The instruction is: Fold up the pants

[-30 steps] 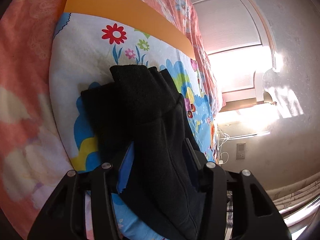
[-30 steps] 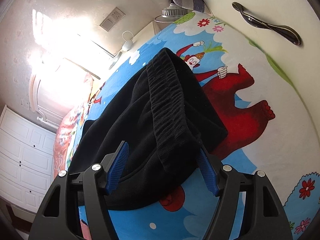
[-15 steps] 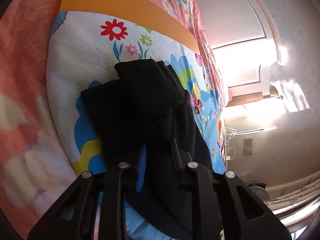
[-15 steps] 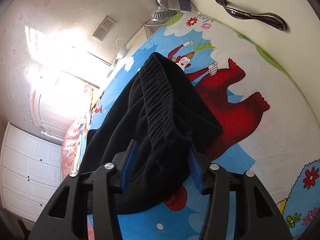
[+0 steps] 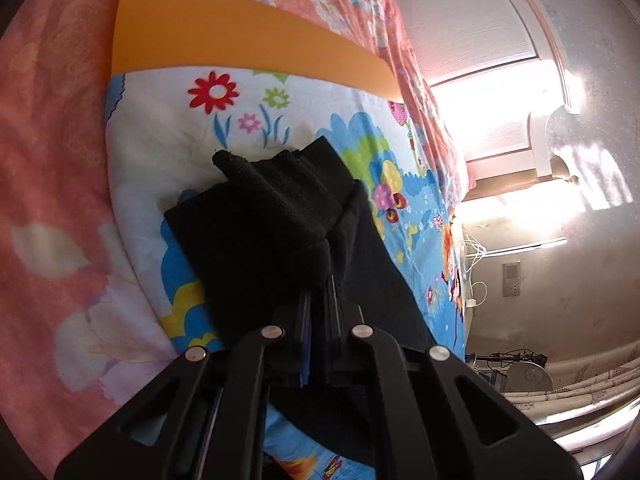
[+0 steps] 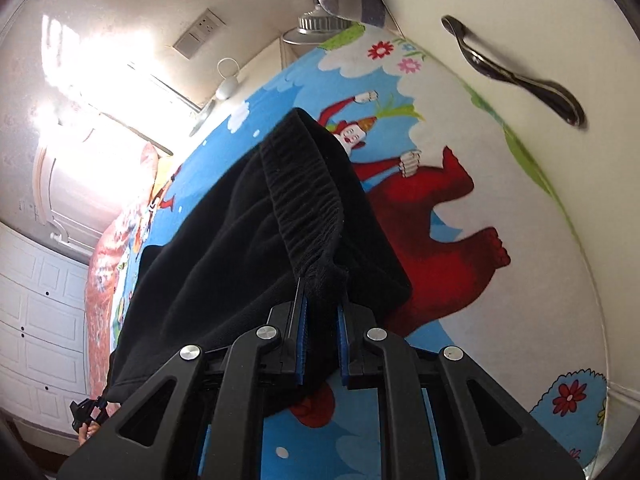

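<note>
Black pants (image 5: 276, 224) lie on a cartoon-print sheet (image 5: 160, 128) on the bed. In the left wrist view my left gripper (image 5: 320, 296) is shut on the leg end of the pants, which bunches up and lifts off the sheet. In the right wrist view my right gripper (image 6: 320, 304) is shut on the ribbed elastic waistband (image 6: 308, 196) of the pants (image 6: 224, 248), pinching its near end between the blue pads (image 6: 302, 332). The cloth between the two ends lies over the sheet (image 6: 500, 200).
An orange band (image 5: 240, 48) and a pink floral quilt (image 5: 52, 160) border the sheet on the left view. A white headboard with a metal handle (image 6: 516, 72) stands at the right. White cupboard doors (image 6: 36, 312), a wall socket (image 6: 198, 34) and a bright window are around.
Both grippers have closed from wide open onto the pants: the left on the leg end, the right on the waistband. The gripped cloth now bunches and rises.
</note>
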The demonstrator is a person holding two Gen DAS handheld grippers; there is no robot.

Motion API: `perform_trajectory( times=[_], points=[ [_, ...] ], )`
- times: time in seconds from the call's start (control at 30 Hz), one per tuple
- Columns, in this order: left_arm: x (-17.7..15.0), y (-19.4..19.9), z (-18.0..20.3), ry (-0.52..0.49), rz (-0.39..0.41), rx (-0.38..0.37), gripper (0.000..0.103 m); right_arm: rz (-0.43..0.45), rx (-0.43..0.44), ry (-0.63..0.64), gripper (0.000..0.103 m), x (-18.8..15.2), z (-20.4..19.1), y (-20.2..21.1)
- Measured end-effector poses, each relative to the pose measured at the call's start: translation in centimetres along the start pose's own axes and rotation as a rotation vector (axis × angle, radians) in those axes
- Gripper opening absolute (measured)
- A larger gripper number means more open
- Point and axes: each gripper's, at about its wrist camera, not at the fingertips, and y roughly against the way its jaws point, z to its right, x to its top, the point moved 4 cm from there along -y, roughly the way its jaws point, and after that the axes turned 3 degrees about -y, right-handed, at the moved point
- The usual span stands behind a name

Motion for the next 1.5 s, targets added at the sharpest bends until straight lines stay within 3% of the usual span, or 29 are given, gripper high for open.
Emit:
perform_trajectory(
  times=[0.13,0.27,0.33,0.47,0.63,0.7,0.77,0.9,1.1,1.2,1.27,1.33,1.4,1.5],
  points=[
    [-0.5,-0.4,-1.5,0.023,0.001,-0.016,0.004,0.008,0.001,0.018,0.012,0.0,-0.4,0.5],
    [0.0,2.6,1.7,-0.044,0.062,-0.053,0.004,0.050,0.026,0.031,0.012,0.0,-1.7,2.8],
    [0.0,2.5,1.6,-0.060,0.059,-0.026,0.004,0.046,0.001,0.046,0.012,-0.6,-1.4,2.5],
    [0.2,0.1,-1.0,0.012,-0.001,0.019,0.004,0.016,-0.011,0.011,0.012,-0.9,0.0,0.9],
    [0.3,4.7,3.6,-0.068,0.100,-0.064,0.004,0.064,0.041,0.038,0.011,-0.2,-1.8,4.1],
    [0.1,4.6,3.5,-0.082,0.100,-0.033,0.004,0.059,-0.007,0.057,0.011,-0.3,-1.6,3.0],
    [0.1,3.2,1.2,-0.019,0.061,-0.016,0.004,0.017,-0.032,0.037,0.011,-0.8,-0.4,1.1],
    [-0.3,1.4,-1.1,0.002,0.028,0.000,0.004,0.010,-0.036,0.047,0.011,-1.4,0.4,0.7],
    [0.7,1.8,1.8,-0.060,0.033,0.004,0.004,0.028,-0.094,0.096,0.012,-1.6,-0.4,0.6],
    [0.1,4.4,3.5,-0.085,0.100,-0.028,0.004,0.033,-0.110,0.113,0.012,-1.8,-0.6,0.6],
    [-1.1,4.8,2.2,-0.065,0.129,0.000,0.004,0.038,-0.116,0.119,0.012,-1.8,-0.5,0.5],
    [-2.1,3.2,-0.6,-0.018,0.089,0.041,0.004,0.045,-0.130,0.126,0.013,-1.8,-0.6,0.3],
    [-2.7,1.8,-2.5,0.017,0.056,0.039,0.004,0.045,-0.151,0.145,0.014,-1.6,-0.8,0.1],
    [-2.7,1.5,-2.7,0.005,0.069,0.018,0.008,0.045,-0.172,0.172,0.017,-1.5,-1.3,0.1]
  ],
)
